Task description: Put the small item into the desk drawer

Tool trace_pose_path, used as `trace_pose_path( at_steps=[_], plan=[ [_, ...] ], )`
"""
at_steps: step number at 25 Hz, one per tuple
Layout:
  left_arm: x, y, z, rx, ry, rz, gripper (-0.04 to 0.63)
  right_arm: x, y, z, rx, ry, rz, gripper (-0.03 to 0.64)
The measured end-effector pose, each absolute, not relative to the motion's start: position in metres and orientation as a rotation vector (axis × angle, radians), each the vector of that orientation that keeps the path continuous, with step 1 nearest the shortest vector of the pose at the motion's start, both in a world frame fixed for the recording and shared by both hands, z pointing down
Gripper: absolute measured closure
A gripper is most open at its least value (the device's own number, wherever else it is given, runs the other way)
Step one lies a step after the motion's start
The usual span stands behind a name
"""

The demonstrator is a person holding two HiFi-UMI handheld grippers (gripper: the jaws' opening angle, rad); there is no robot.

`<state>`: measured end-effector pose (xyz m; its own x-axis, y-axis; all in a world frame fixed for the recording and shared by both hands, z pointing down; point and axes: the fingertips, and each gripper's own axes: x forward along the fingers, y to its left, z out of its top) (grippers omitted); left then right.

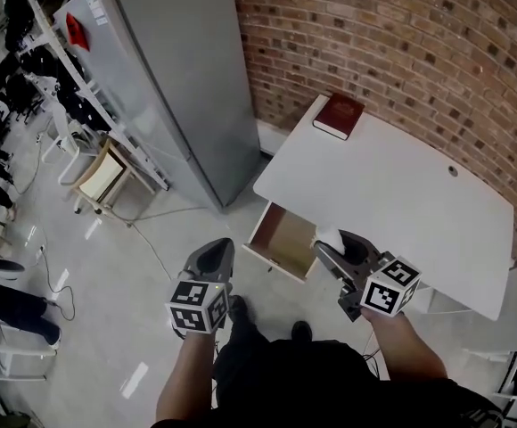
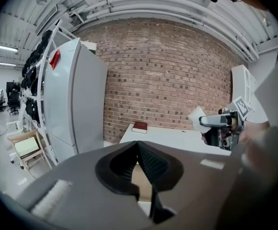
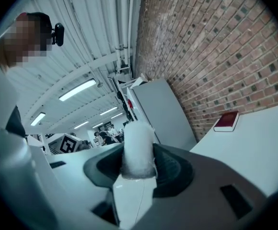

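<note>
A white desk [image 1: 392,194] stands against the brick wall, and its wooden drawer [image 1: 285,236] is pulled out at the front left corner. My right gripper [image 1: 332,246] is shut on a small white fluffy item [image 1: 330,235] just right of the drawer and above the desk's front edge. In the right gripper view the item [image 3: 138,147] stands upright between the jaws. My left gripper [image 1: 219,246] hangs over the floor left of the drawer, jaws shut and empty [image 2: 138,145]. From the left gripper view, the right gripper [image 2: 211,123] and its item [image 2: 196,117] show over the desk [image 2: 177,139].
A dark red book [image 1: 339,114] lies at the desk's far corner. A tall grey fridge [image 1: 178,78] stands left of the desk, with a wooden chair [image 1: 102,172] and racks beyond. A cable [image 1: 147,243] runs across the floor. People stand far left.
</note>
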<state>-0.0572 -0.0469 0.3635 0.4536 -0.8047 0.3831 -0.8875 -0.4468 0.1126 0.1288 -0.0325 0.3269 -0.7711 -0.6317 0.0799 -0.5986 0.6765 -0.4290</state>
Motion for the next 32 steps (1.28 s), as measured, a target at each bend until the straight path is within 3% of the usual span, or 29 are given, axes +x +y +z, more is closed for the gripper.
trace_pose_path(
  at_steps=[19, 32],
  plan=[
    [-0.165, -0.227, 0.402, 2.545, -1.170, 0.468, 0.584, 0.002, -0.172, 0.346, -1.359, 2.717, -0.734, 0.457],
    [-0.143, -0.250, 0.427, 2.554, -0.974, 0.539, 0.583, 0.026, -0.174, 0.369, -1.533, 2.580, -0.819, 0.457]
  ],
)
